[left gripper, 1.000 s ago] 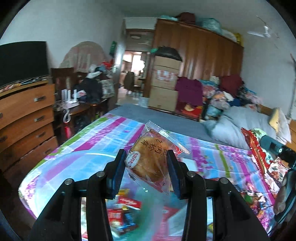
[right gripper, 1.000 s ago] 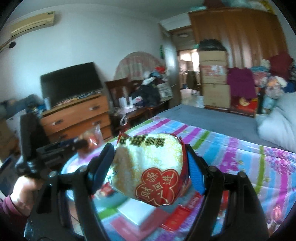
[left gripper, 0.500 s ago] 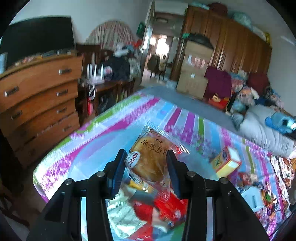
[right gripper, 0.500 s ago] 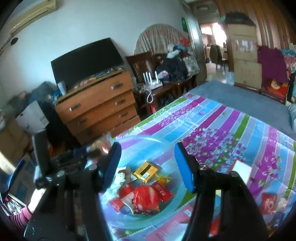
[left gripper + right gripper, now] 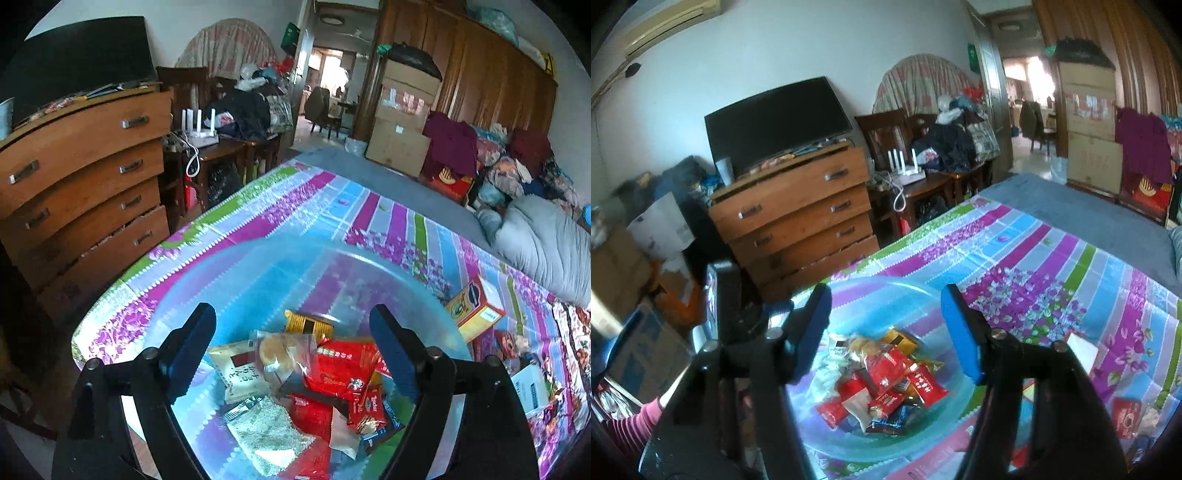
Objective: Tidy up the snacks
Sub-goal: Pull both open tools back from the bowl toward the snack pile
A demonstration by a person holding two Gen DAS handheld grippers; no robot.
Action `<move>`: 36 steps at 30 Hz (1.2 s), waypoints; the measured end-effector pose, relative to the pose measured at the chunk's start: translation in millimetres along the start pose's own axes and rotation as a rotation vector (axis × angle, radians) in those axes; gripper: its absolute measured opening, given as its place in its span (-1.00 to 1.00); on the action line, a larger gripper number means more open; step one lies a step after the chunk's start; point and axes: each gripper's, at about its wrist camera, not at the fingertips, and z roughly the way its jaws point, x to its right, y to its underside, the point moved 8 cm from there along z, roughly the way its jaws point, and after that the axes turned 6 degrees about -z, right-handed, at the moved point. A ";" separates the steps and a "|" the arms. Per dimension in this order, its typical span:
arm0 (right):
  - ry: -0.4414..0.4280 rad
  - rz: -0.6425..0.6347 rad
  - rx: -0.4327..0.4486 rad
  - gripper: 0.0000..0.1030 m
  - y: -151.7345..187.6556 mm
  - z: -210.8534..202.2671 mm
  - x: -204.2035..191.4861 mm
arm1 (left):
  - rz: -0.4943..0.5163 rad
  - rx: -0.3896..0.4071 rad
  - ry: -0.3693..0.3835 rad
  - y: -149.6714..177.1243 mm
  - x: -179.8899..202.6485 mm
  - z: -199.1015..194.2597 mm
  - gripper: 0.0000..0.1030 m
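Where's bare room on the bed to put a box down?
Beyond the bowl, the striped cloth lies bare up to the grey blanket. It is crowded right of the bowl, around the yellow box, and in the snack pile.

Left gripper (image 5: 291, 347) spread wide above the snack bowl

Its 2 jaws hold nothing. Below, a clear blue bowl (image 5: 258, 266) on the striped bedspread (image 5: 295, 199) holds packets, including a bun packet (image 5: 282, 356); a yellow box (image 5: 476, 308) lies just beside its rim.
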 end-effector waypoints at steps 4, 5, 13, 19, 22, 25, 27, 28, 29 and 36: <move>0.024 -0.006 0.056 0.48 -7.8 -29.2 2.9 | -0.019 0.049 0.010 -13.5 2.0 -30.6 0.68; 0.029 -0.005 0.069 0.50 -10.3 -36.6 4.9 | -0.021 0.069 0.014 -17.9 3.8 -42.2 0.68; 0.114 0.022 0.227 0.80 -30.1 -140.6 20.0 | -0.011 0.208 0.049 -45.5 25.0 -133.9 0.82; 0.184 0.063 0.321 0.89 -32.5 -218.5 21.5 | 0.001 0.272 0.102 -52.8 62.9 -189.0 0.83; 0.211 0.066 0.346 0.93 -30.8 -245.9 14.9 | 0.034 0.302 0.150 -47.7 91.5 -215.2 0.83; 0.224 0.067 0.360 0.93 -28.3 -269.2 6.0 | 0.064 0.320 0.201 -37.9 117.8 -237.3 0.86; 0.236 0.065 0.371 0.93 -25.9 -282.7 -0.7 | 0.077 0.316 0.232 -31.0 131.3 -245.6 0.86; 0.245 0.063 0.377 0.93 -24.7 -289.0 -5.0 | 0.082 0.313 0.243 -26.9 136.7 -248.6 0.86; 0.252 0.061 0.381 0.94 -22.5 -293.2 -6.7 | 0.090 0.307 0.254 -21.5 142.9 -252.0 0.86; 0.262 0.107 0.390 0.95 -6.7 -311.3 -14.8 | 0.126 0.256 0.286 10.9 159.0 -254.9 0.86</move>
